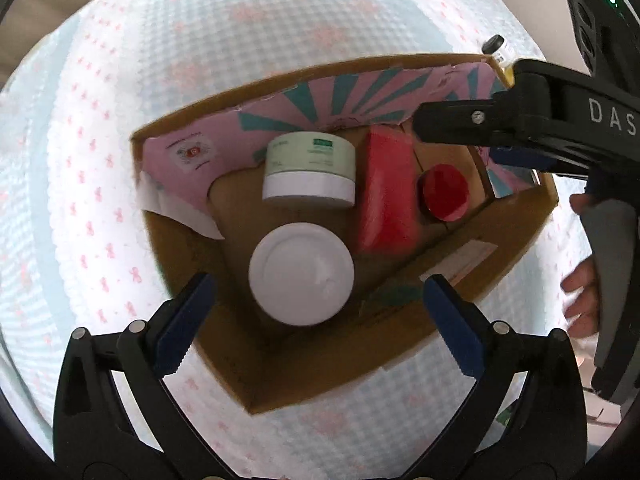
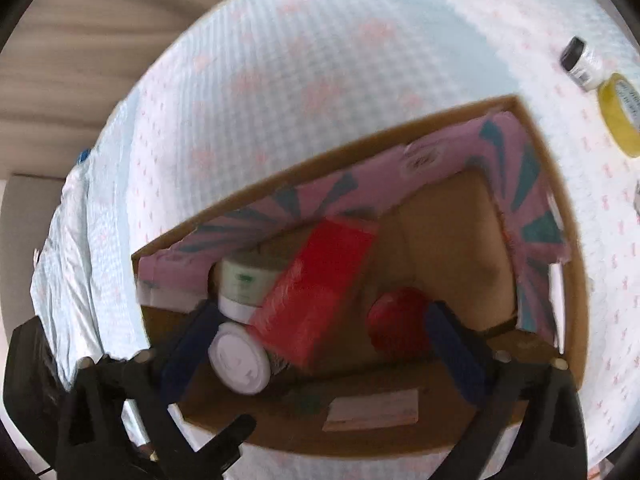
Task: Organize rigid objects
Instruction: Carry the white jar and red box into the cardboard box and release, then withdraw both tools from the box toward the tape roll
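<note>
Loading the cardboard box point(image 1: 400, 344): left gripper point(image 1: 316, 320) and right gripper point(image 2: 316, 344) spread, empty; next, fetch the tape roll point(image 2: 620, 116), upper right.

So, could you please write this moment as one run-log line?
left gripper: open above white-lidded round jar | right gripper: open | cardboard box: holds jar, red rectangular box, round red lid

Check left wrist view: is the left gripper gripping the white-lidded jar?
No: the left gripper stands open, pads clear of the white-lidded jar.
</note>
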`<state>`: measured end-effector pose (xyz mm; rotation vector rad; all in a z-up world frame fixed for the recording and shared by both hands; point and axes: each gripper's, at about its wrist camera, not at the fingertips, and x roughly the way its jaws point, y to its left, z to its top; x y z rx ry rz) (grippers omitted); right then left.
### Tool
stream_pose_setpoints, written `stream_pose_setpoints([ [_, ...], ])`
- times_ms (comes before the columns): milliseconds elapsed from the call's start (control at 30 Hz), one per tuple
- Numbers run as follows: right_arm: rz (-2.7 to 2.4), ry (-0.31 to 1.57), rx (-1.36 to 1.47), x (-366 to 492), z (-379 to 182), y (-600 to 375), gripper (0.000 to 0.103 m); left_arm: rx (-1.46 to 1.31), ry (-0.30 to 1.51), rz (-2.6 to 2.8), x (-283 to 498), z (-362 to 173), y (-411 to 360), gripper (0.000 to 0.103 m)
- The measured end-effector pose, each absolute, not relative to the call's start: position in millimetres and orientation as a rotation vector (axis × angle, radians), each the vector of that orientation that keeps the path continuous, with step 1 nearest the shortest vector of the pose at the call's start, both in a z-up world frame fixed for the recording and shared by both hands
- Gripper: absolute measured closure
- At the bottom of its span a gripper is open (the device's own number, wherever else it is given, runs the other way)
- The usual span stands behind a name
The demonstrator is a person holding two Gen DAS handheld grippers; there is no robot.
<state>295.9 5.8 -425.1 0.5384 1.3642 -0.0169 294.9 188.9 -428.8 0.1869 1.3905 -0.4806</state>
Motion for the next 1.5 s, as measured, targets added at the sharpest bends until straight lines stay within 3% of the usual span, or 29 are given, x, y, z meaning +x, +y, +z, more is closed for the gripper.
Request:
stream_pose_setpoints([
  [400,-0.007,1.302,0.485,272.9,-396.7,4.3,0.0,0.148,1.345,-0.409,276.2,-400.7,206.5,0.0],
  [1000,0.029,1.242,0.285,202.9,-281.1,23.5,0.0,0.073,1.178,-0.332,198.8,-281.1,229.0,0.0],
  [1500,-0.134,1.136,0.221,115.1,-209.4,-88.1,0.0,0.128,1.018,-0.302,159.0,-215.1,133.3,0.0],
])
